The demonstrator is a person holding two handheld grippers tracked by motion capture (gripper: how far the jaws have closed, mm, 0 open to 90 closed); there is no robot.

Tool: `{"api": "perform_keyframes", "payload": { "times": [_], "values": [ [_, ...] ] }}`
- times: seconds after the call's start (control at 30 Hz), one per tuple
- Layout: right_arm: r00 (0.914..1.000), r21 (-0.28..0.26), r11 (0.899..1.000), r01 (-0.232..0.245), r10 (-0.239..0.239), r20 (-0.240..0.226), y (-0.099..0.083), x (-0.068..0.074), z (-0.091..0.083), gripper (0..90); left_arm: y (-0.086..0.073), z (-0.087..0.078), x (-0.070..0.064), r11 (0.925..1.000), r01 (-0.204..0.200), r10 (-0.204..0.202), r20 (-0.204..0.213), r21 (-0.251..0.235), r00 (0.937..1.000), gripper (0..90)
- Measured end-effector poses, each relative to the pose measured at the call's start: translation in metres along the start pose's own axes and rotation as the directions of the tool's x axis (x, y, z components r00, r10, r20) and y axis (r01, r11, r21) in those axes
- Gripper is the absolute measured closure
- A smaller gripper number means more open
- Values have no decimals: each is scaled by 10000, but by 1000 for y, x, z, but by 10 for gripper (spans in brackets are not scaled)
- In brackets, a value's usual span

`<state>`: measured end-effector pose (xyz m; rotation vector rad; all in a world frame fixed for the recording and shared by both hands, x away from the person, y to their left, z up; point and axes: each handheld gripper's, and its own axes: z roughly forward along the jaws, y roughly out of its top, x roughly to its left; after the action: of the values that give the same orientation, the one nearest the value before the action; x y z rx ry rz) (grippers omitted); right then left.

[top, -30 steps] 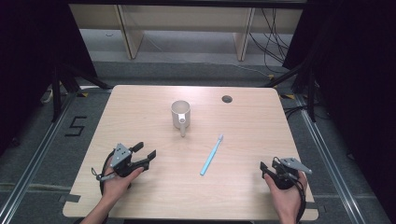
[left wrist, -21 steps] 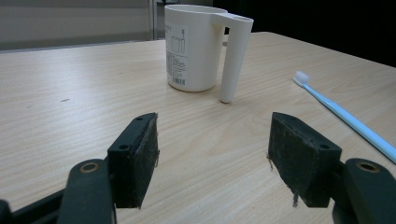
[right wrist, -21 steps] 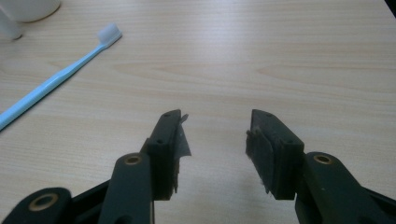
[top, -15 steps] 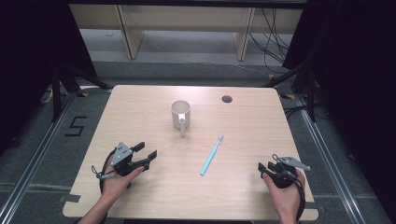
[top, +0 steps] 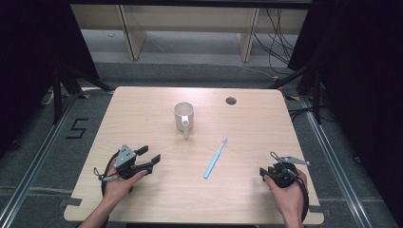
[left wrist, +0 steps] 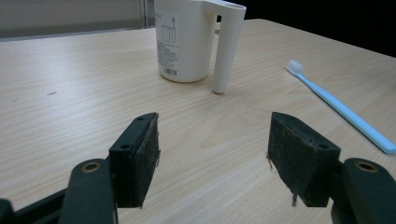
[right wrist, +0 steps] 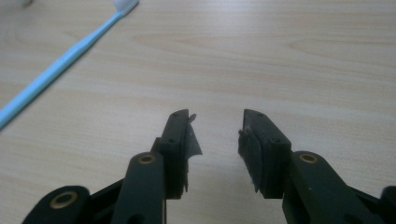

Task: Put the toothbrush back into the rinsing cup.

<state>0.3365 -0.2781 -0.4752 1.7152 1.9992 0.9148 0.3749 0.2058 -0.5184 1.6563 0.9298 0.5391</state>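
1. On the pale wooden table (top: 142, 114), my left gripper (top: 151, 156) gapes wide, empty, facing the white plastic mug (top: 183, 116).
2. My right gripper (top: 264, 172) stands partly open, empty.
3. Between them lies the light-blue toothbrush (top: 215, 157), untouched.

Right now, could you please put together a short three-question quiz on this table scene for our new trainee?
1. True or false: the toothbrush stands inside the mug.
2. Which gripper's jaws are spread wider: (a) the left gripper, (b) the right gripper?
3. Fill in: the mug's handle points toward the ____ edge of the table.

Key: 1 false, it lies flat on the table, apart from the mug. 2 (a). 3 near, the person's side.
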Motion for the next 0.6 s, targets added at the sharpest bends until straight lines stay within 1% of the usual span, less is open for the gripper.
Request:
{"api": "perform_keyframes", "payload": {
  "times": [0.03, 0.07, 0.1, 0.13, 0.17, 0.2, 0.23, 0.27, 0.3, 0.33, 0.37, 0.4, 0.43, 0.47, 0.53, 0.6],
  "values": [
    [9997, 128, 9997, -219, 217, 108, 2, 3, 1, 627, 0, 0, 0, 10000, 12, -11, 57, -93, 10000, 335],
    [9998, 304, 9995, -76, 70, 193, 4, 3, 1, 627, 0, 0, 0, 9999, 6, -5, 82, -122, 10000, 335],
    [9992, 493, 9982, -329, 317, 247, 5, 5, 2, 627, 0, -1, 0, 10000, -30, 31, 5, -7, 10000, 335],
    [9992, 666, 9970, -390, 382, 126, 6, 5, 1, 627, 0, -1, 0, 10000, -16, 16, 3, -16, 10000, 335],
    [9997, 656, 9977, -154, 167, -184, 6, 3, 0, 627, 0, -1, 0, 10000, -14, 14, 5, -9, 10000, 335],
    [9986, 869, 9950, -489, 505, -168, 8, 6, -2, 626, 1, -1, 0, 10000, -8, 8, 31, 14, 10000, 335],
    [9997, 788, 9966, -233, 240, -75, 8, 5, 1, 624, 1, -1, -1, 10000, -7, 7, 62, 18, 10000, 335],
    [9996, 833, 9961, -274, 280, -62, 10, 7, 1, 622, 2, -1, -1, 10000, -9, 9, 79, -12, 10000, 335],
    [9993, 1012, 9942, -367, 375, -63, 11, 8, 1, 620, 3, -1, -2, 10000, 2, -2, 90, -18, 10000, 335],
    [9993, 847, 9958, -361, 365, -34, 12, 10, 4, 619, 3, -1, -2, 10000, -8, 8, 120, -7, 9999, 335],
    [9973, 1008, 9924, -703, 718, -118, 13, 16, 3, 615, 4, -1, -2, 10000, -9, 9, 111, 22, 9999, 335],
    [9950, 1143, 9887, -965, 990, -163, 14, 21, 3, 614, 4, 0, -2, 10000, 35, -33, 213, -85, 9998, 335],
    [9985, 966, 9947, -347, 385, -383, 15, 19, 5, 611, 5, 1, -2, 9999, 72, -70, 267, -92, 9996, 335],
    [9998, 984, 9951, -19, 41, -216, 16, 18, 7, 610, 6, 0, -3, 9999, 109, -109, 262, 1, 9996, 335],
    [9996, 941, 9955, -92, 118, -261, 18, 20, 9, 607, 7, 0, -5, 9999, 123, -126, 310, 97, 9994, 335],
    [9993, 1013, 9948, -103, 140, -359, 19, 21, 9, 606, 9, 1, -7, 9998, 78, -85, 427, 157, 9991, 335]
  ]
}}
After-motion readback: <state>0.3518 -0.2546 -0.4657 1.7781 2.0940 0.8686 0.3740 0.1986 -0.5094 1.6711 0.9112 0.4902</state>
